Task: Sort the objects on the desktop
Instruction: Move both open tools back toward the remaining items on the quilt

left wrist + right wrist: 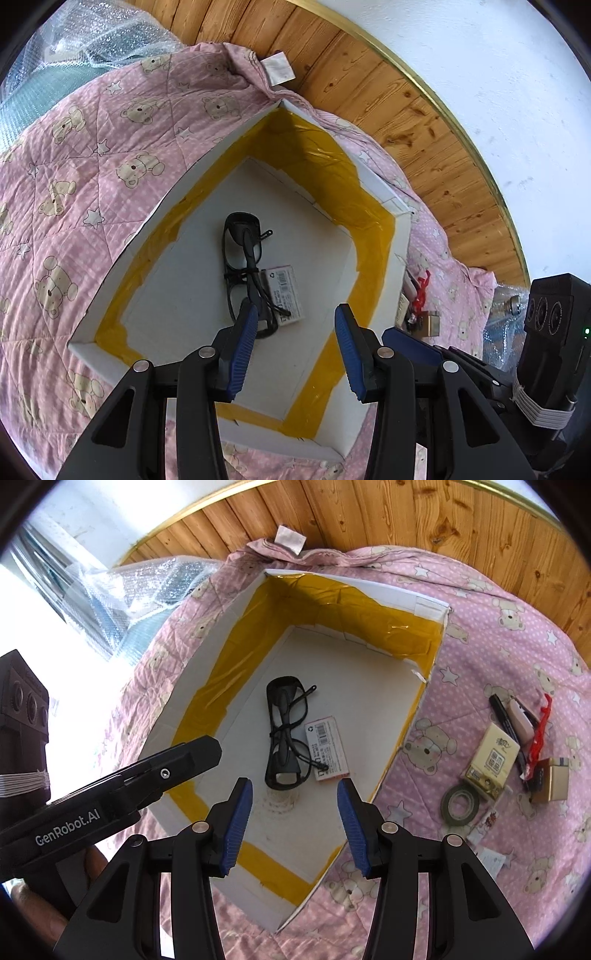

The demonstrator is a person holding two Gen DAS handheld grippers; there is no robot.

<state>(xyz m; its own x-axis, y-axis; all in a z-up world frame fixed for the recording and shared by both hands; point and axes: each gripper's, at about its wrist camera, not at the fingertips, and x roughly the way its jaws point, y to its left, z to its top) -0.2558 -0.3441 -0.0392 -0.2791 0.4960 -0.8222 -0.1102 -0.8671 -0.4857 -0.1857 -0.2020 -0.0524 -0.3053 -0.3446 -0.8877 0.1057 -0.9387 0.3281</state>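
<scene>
Black plastic glasses (286, 734) lie in the yellow-taped white box (402, 602).

We see a white box (402, 598) lined with yellow tape lying open in the middle of the frame, and on its floor black glasses (286, 734) lie folded, with a small white barcoded packet (327, 749) touching their right side. At the right of the right wrist frame, outside the box, we find a loose cluster: a beige tissue pack (491, 762), a dark tape roll (461, 805) below it, a black pen (506, 716), a red cord (541, 731) and a small gold box (554, 779).
</scene>
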